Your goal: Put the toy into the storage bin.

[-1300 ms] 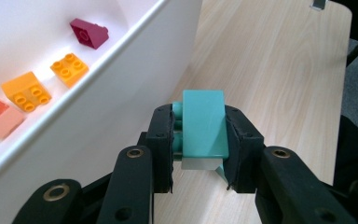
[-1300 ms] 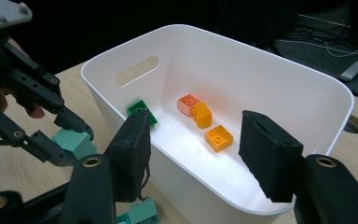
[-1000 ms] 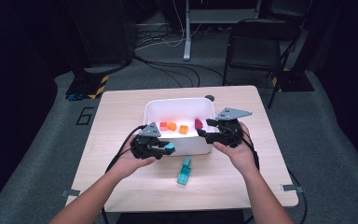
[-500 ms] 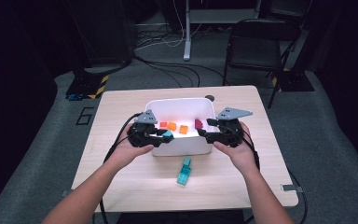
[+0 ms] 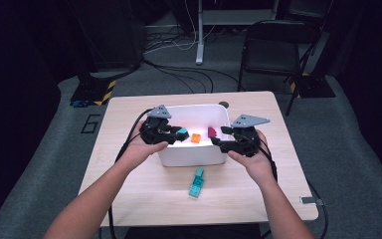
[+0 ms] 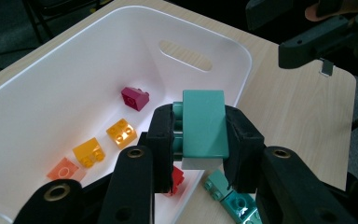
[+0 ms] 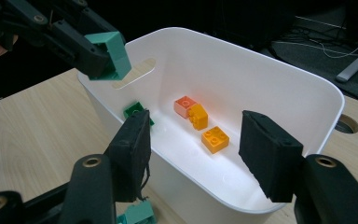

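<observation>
Wooden table [image 5: 129, 124] carries everything we work on, and the white bin [image 5: 194, 157] sits between our two grippers, its rim just under both sets of jaws. Inside it, below and ahead of our left gripper [image 6: 200, 140], lie a magenta brick [image 6: 135, 98], two orange bricks [image 6: 121, 133] and a paler one, with a red brick [image 6: 177, 179] close under the jaws by the near wall. From our right gripper [image 7: 193, 156] we also see a green brick [image 7: 135, 110] against the bin's far-left wall.

Our left gripper is clamped on a teal brick [image 6: 204, 123], pads pressing its two sides, and holds it above the bin's near edge, just over the rim. Our right gripper hangs at the opposite side of the bin with its jaws apart and nothing between them. A second pair of teal bricks [image 5: 196, 181] lies on the table on our side of the bin, nearer to us than either gripper.

We judge the step in hand to be the carry: the brick is lifted and arriving over the bin, not yet let go. The next move calls for easing the left gripper a little further over the open middle, clear of the rim, then parting the jaws so the brick drops among the others. After that the teal bricks on the table look like the next pick.
</observation>
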A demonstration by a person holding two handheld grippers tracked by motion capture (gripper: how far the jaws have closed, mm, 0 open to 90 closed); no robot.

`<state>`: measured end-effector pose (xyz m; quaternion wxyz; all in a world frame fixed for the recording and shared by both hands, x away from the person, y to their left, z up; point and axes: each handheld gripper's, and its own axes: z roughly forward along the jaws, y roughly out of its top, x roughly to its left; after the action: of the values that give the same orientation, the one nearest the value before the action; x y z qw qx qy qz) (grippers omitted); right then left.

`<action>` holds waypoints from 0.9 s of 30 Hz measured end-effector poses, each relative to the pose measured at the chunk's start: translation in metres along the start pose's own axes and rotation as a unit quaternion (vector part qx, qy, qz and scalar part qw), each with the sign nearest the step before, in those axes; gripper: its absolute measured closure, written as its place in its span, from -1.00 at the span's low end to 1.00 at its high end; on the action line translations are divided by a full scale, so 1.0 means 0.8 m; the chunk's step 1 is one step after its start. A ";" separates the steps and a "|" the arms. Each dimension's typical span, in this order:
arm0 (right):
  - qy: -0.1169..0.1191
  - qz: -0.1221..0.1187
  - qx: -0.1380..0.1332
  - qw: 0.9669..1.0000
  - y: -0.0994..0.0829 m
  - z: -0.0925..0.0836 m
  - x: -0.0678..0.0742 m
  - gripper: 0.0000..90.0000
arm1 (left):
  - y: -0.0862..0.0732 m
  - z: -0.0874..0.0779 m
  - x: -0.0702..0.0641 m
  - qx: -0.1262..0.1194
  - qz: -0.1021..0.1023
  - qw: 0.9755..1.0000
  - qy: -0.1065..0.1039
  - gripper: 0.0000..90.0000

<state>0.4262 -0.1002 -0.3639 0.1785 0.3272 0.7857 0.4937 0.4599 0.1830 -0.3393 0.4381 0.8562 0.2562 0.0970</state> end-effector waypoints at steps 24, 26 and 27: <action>-0.005 0.006 -0.009 1.000 0.001 -0.007 -0.007 -0.05 | 0.049 0.052 0.020 0.016 0.001 1.000 0.008 0.49; -0.005 0.006 -0.011 1.000 0.001 -0.007 -0.007 -0.05 | 0.052 0.058 0.022 0.017 0.000 1.000 0.004 0.49; -0.005 0.006 -0.011 1.000 0.002 -0.007 -0.007 -0.05 | 0.053 0.060 0.023 0.018 0.000 1.000 0.003 0.48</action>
<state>0.4272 -0.1077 -0.3604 0.1829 0.3324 0.7774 0.5017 0.5095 0.1383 -0.3351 0.4218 0.8638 0.2589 0.0946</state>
